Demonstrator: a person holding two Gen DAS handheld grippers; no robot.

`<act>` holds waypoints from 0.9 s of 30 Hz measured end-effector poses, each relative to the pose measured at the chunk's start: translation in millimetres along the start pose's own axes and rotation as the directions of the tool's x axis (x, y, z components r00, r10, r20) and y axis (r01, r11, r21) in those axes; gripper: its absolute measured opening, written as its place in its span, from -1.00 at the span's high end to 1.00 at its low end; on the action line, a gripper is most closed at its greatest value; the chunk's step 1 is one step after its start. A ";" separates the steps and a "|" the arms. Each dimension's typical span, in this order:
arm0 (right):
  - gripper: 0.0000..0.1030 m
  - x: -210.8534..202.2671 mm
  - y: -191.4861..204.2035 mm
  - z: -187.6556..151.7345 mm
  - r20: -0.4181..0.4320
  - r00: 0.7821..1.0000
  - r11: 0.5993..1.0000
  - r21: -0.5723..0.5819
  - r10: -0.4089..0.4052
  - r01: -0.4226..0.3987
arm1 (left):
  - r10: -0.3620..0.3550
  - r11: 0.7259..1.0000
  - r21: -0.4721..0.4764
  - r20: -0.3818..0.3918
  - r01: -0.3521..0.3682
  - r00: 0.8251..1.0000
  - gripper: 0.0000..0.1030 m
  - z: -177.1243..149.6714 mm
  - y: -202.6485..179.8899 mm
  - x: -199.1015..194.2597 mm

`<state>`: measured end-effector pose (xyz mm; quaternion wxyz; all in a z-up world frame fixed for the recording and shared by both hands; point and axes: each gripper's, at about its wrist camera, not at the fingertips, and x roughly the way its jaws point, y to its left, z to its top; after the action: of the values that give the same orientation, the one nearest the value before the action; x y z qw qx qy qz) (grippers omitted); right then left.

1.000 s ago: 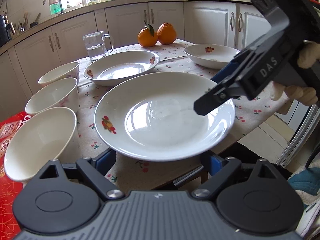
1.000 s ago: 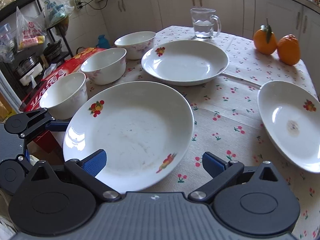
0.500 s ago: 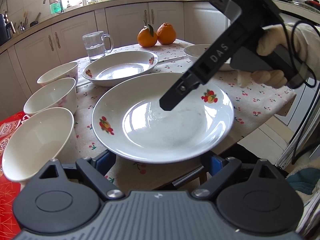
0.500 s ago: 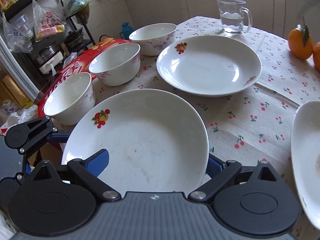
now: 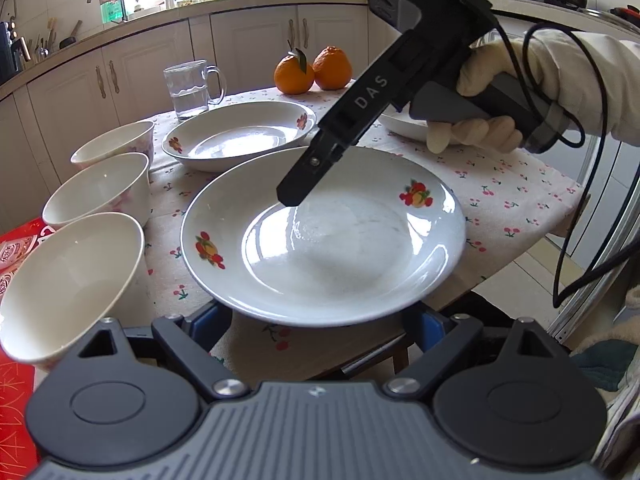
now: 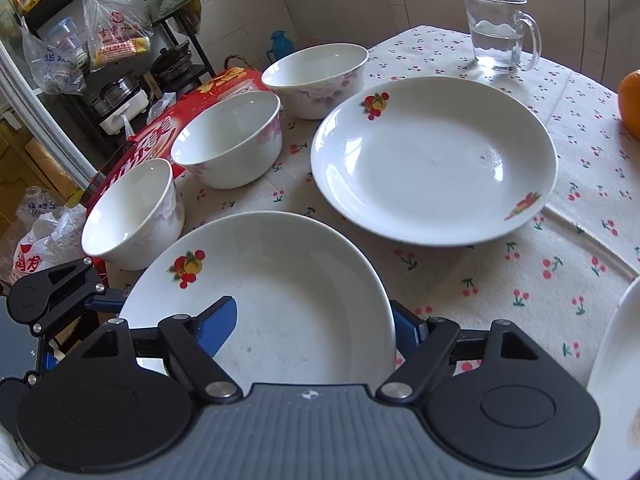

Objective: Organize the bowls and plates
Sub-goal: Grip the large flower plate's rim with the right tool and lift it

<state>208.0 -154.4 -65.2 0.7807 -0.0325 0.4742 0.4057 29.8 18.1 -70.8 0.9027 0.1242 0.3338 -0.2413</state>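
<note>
there, at the near edge of the worktop (image 6: 572, 184) with its cherry-print cloth: the nearest plate (image 5: 324, 236), white with fruit prints on the rim, near rim jutting past the edge. right tongs (image 6: 316, 322) straddling that plate's rim, closing: one blue pad (image 6: 218, 320) over the inside of the plate, the other below the outer rim, mostly hidden; cannot tell if either presses yet. gloved right hand (image 5: 480, 120) wrapped round the handle, tongs slanting down over the plate in the left wrist view. left tongs (image 5: 324, 328) part open, just off the same plate's near rim, a blue pad (image 5: 212, 326) to either side below it, gripping nothing that can be seen. beyond, a second plate (image 6: 434, 160) of the same pattern, flat on the cloth and apart from the first. to its side, three bowls in a row: nearest bowl (image 6: 132, 214), middle bowl (image 6: 230, 144), far bowl (image 6: 318, 74), all upright and empty. third plate (image 6: 616, 380) at the right border, mostly cut off. farther back, glass mug (image 6: 498, 28) part full of water and two oranges (image 5: 312, 70) touching side by side.
</note>
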 end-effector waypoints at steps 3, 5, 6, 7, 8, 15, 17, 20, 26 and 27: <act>-0.65 0.6 2.9 0.1 -0.005 1.000 1.000 -0.006 -0.011 0.011 | -0.003 1.000 0.002 -0.001 0.003 1.000 -0.79 0.0 -0.1 0.0; -0.65 -0.9 1.8 -1.1 0.000 1.000 1.000 0.014 -0.007 0.007 | -0.007 1.000 0.005 -0.004 0.007 1.000 -0.79 0.2 0.1 0.3; -0.66 -2.1 1.0 -2.1 0.002 1.000 1.000 0.026 -0.002 0.002 | -0.008 1.000 0.009 -0.007 0.008 1.000 -0.79 0.4 0.3 0.5; -0.66 -3.4 0.4 -2.9 0.003 1.000 0.999 0.038 0.002 -0.002 | -0.009 1.000 0.014 -0.009 0.009 1.000 -0.79 0.7 0.2 0.6; -0.66 -4.6 -0.3 -4.1 0.002 1.000 0.999 0.048 0.006 -0.006 | -0.011 1.000 0.020 -0.012 0.011 1.000 -0.78 0.8 0.0 0.9; -0.66 -14.3 2.1 -16.3 -0.019 1.000 0.998 0.059 -0.004 0.005 | -0.031 0.997 0.070 -0.025 0.032 0.999 -0.78 2.5 -1.8 3.9; -0.66 -17.6 1.8 -20.3 -0.018 1.000 0.998 0.067 -0.005 0.006 | -0.040 0.996 0.083 -0.030 0.042 0.999 -0.78 3.9 -2.6 5.2; -0.67 -20.9 2.2 -24.3 -0.020 1.000 0.997 0.071 -0.014 0.015 | -0.051 0.993 0.101 -0.038 0.054 0.998 -0.77 5.4 -4.1 5.5; -0.67 -25.5 1.1 -29.8 -0.014 1.000 0.996 0.082 -0.026 0.027 | -0.076 0.991 0.105 -0.042 0.080 0.996 -0.76 9.5 -3.4 4.4; -0.67 -26.3 0.6 -30.4 -0.012 1.000 0.996 0.084 -0.027 0.028 | -0.079 0.991 0.106 -0.045 0.083 0.996 -0.76 10.4 -3.8 4.5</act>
<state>180.1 -183.1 -61.5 0.7843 -0.0083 0.4946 0.3744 36.5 9.3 -66.3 0.8772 0.1641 0.3432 -0.2930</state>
